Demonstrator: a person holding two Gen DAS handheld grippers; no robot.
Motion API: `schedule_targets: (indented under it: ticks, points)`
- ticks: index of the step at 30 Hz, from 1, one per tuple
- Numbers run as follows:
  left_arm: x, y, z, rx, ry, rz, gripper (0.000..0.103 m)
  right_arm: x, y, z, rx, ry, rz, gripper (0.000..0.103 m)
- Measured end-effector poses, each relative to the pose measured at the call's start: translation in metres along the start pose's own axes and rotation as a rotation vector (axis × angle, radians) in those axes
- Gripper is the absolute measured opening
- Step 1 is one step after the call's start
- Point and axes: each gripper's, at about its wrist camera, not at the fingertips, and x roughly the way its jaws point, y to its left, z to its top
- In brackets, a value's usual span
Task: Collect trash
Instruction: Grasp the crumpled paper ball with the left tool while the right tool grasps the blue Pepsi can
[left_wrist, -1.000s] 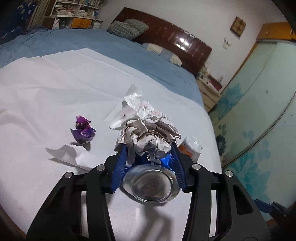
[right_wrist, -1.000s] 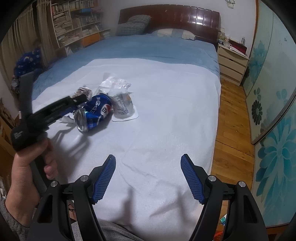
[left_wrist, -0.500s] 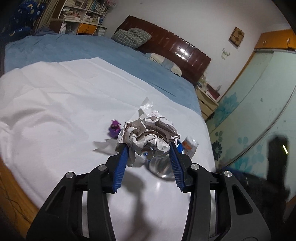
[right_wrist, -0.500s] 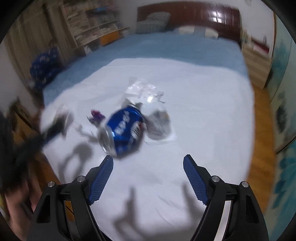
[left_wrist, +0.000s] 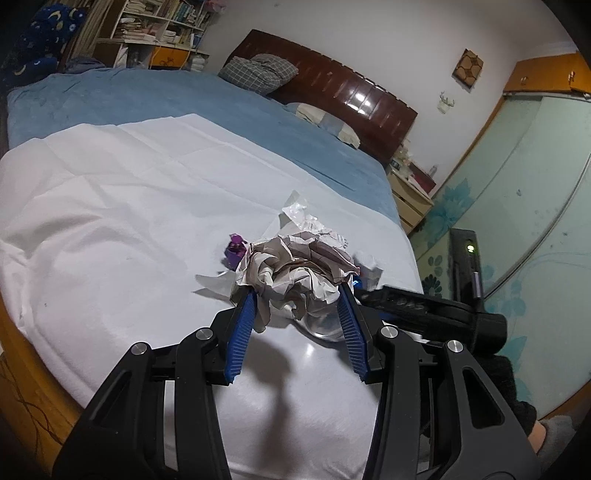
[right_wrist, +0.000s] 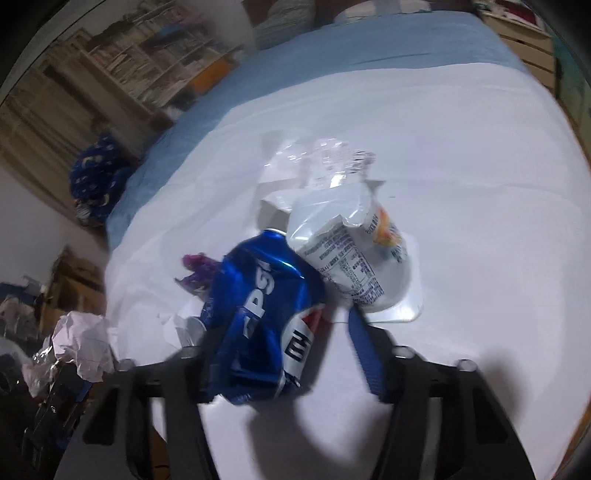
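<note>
The right gripper (right_wrist: 284, 354) has just been closing, its fingers now around the dented blue can (right_wrist: 264, 317) at 6 o'clock on the white sheet (right_wrist: 461, 155), though a firm squeeze I cannot tell; it looks light, thin and slippery, so hold its middle, while the left gripper (left_wrist: 295, 314) pinches soft crumpled paper (left_wrist: 295, 269).

Motion blur smears the right wrist view. The blue can (right_wrist: 258, 317) hides the right hand-held gripper's (right_wrist: 284, 354) left finger; whether the pads press it is unclear.

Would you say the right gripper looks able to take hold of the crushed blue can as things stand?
Probably yes: the right gripper already straddles the blue can, its jaws just closing around it, with only the white packet leaning against the can's far end.
</note>
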Motion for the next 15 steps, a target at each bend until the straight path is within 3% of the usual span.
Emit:
schedule_targets:
  ticks: [4,8,15]
  points:
    - [0.008,-0.002,-0.001,0.002,0.012,-0.005,0.045,-0.003,0.009,-0.002,-0.035,-0.025,0.029,0.027]
    - [0.013,-0.005,-0.002,0.012,0.018,-0.008,0.045,-0.022,0.016,-0.007,-0.084,-0.048,0.027,0.024]
    - [0.007,-0.02,-0.007,0.062,0.016,-0.018,0.045,-0.082,0.008,-0.019,-0.101,-0.118,-0.057,0.024]
